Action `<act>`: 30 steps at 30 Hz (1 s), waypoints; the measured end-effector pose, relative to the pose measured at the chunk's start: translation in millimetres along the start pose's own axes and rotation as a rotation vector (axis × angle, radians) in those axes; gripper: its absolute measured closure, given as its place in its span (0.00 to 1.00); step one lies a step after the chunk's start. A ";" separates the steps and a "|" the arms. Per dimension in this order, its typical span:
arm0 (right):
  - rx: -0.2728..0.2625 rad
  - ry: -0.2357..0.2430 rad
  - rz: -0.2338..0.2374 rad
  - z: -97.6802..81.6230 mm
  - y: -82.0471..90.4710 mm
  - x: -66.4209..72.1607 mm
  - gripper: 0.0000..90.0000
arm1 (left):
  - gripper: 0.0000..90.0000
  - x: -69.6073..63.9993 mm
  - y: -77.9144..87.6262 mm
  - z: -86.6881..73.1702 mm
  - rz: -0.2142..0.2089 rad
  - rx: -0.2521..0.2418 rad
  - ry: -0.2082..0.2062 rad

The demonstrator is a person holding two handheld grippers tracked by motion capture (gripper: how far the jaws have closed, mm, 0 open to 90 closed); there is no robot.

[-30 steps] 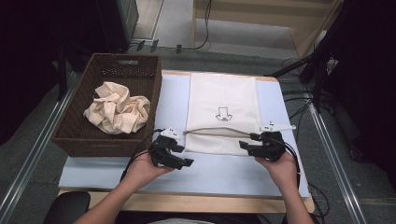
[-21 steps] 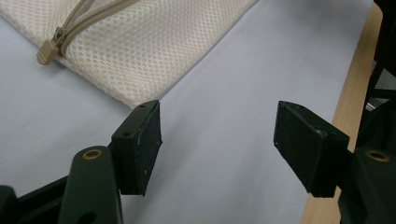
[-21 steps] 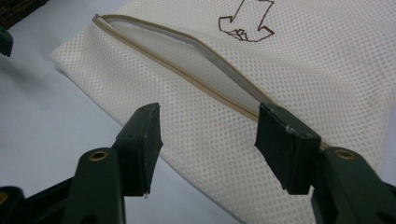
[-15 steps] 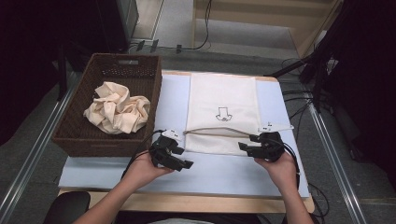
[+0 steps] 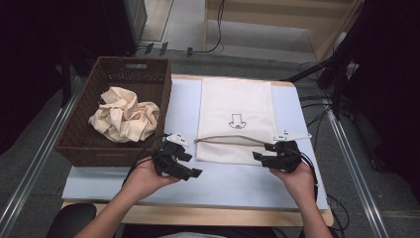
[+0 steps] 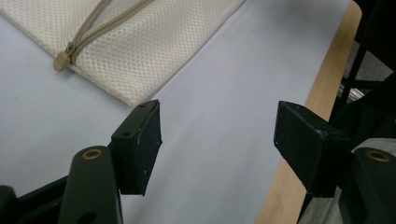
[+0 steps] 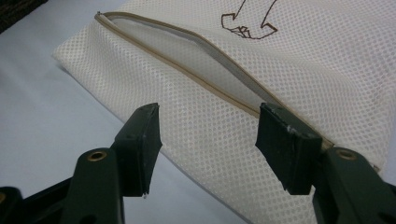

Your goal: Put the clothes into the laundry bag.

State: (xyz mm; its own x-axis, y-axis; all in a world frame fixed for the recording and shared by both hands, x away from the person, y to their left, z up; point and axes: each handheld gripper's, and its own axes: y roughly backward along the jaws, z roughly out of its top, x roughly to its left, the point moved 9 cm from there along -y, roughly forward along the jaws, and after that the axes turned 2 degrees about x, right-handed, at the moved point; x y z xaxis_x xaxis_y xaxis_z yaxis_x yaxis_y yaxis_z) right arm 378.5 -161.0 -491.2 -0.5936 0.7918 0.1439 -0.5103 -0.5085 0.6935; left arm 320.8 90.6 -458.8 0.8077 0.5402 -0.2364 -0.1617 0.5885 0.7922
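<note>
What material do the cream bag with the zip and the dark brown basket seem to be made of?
The cream zippered bag looks like a fine synthetic mesh fabric, matte: small regular holes cover its surface, and a beige zip tape crosses it. The dark brown rectangular basket looks like woven wicker or rattan, perhaps an imitation: its walls show a tight plaited texture.

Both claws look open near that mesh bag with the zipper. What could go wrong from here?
1. The mesh bag lies flat and limp with its zipper opening only slightly agape; the right gripper might pinch both layers and shut it.
2. The left gripper is open over bare table, beside the zipper pull; it could miss that small tab.
3. The crumpled cloth in the basket looks bulky for that narrow opening.
</note>
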 end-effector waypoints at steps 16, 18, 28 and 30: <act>0.007 0.006 0.001 0.8 -2.6 0.8 0.45 | 0.37 3.5 39.0 -1.6 -0.010 0.021 -0.004; 0.011 0.003 0.003 0.8 -3.0 1.5 0.45 | 0.37 5.5 41.9 -1.4 -0.006 0.018 0.000; 0.015 0.010 0.008 1.8 -5.4 2.5 0.44 | 0.37 22.0 74.4 -4.2 0.026 -0.023 0.022; 0.014 0.014 0.009 2.0 -5.7 2.8 0.44 | 0.37 26.4 83.3 -4.0 0.034 -0.041 0.034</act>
State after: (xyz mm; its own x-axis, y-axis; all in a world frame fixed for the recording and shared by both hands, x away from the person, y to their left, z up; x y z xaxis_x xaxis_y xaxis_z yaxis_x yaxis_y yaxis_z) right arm 381.0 -155.2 -493.4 -0.6067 0.7824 0.1403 -0.4962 -0.5107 0.7021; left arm 326.4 156.3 -401.4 0.7816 0.5802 -0.2291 -0.2126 0.5931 0.7766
